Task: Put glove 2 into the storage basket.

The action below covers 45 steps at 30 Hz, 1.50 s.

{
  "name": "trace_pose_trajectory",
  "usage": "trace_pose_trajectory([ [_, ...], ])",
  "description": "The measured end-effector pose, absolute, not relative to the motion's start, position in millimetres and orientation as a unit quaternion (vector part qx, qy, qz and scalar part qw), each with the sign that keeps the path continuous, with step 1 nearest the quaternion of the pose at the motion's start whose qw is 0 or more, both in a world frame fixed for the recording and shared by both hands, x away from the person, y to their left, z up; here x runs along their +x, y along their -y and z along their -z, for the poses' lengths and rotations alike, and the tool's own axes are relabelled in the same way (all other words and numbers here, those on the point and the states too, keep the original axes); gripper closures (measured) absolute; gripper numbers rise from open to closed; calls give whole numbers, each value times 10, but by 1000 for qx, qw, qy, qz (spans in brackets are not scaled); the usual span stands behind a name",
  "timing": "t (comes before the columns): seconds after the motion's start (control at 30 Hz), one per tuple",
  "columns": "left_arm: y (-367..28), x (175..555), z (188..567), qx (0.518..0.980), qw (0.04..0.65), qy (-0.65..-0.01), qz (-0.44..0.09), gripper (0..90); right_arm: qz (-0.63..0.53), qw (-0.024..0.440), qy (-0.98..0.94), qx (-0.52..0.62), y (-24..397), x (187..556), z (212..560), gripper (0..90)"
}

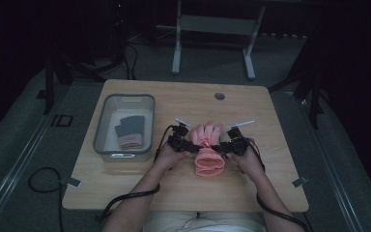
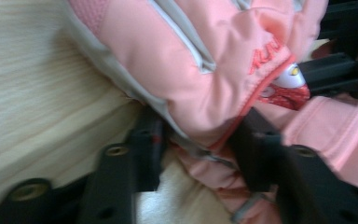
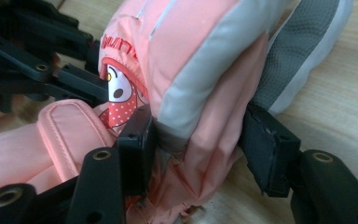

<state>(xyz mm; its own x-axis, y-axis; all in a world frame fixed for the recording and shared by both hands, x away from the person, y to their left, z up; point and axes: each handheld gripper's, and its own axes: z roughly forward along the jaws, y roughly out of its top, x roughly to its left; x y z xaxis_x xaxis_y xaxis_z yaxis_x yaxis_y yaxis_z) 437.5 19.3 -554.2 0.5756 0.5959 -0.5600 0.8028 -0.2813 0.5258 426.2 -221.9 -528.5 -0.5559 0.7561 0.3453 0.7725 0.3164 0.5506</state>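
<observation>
A padded pink glove point(image 1: 207, 150) with grey trim lies on the wooden table point(image 1: 251, 188), fingers pointing away and cuff toward the person. My left gripper point(image 1: 189, 145) is at its left side. In the left gripper view the two jaws of the left gripper point(image 2: 200, 135) pinch the glove point(image 2: 205, 70) near the wrist seam. My right gripper point(image 1: 223, 147) is at the glove's right side. In the right gripper view the right gripper point(image 3: 200, 135) has its pads pressed on both sides of the glove point(image 3: 200, 70), which bunches between them. A cartoon patch point(image 3: 119, 93) shows by the strap.
A clear plastic bin point(image 1: 99, 130) stands to the left on the table and holds a grey knit glove with a pink cuff point(image 1: 131, 131). A round cable hole point(image 1: 219, 95) sits near the table's far edge. Cables trail off the near edge.
</observation>
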Motion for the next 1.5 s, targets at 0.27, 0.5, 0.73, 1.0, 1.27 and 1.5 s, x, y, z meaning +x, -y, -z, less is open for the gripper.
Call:
trace_pose_trajectory([
  [0.27, -96, 4262, 5335, 814, 404, -412, 73, 762, 368, -9, 806, -463, 2205, 4151, 5224, 653],
  [0.5, -144, 4205, 5100, 808, 429, -400, 60, 767, 399, -16, 797, -454, 2239, 4085, 5074, 665],
  [0.73, -254, 4177, 4779, 810, 438, -388, 33, 768, 424, -27, 792, -440, 2165, 4073, 4844, 672],
  [1.0, -453, 4159, 4419, 809, 444, -385, 5, 767, 445, -36, 790, -420, 2005, 4108, 4531, 673],
  [1.27, -718, 4157, 4115, 805, 441, -396, -21, 767, 456, -49, 795, -397, 1700, 4182, 4225, 673],
  [1.5, -986, 4122, 3927, 796, 442, -411, -44, 768, 465, -47, 798, -380, 1435, 4257, 4051, 673],
])
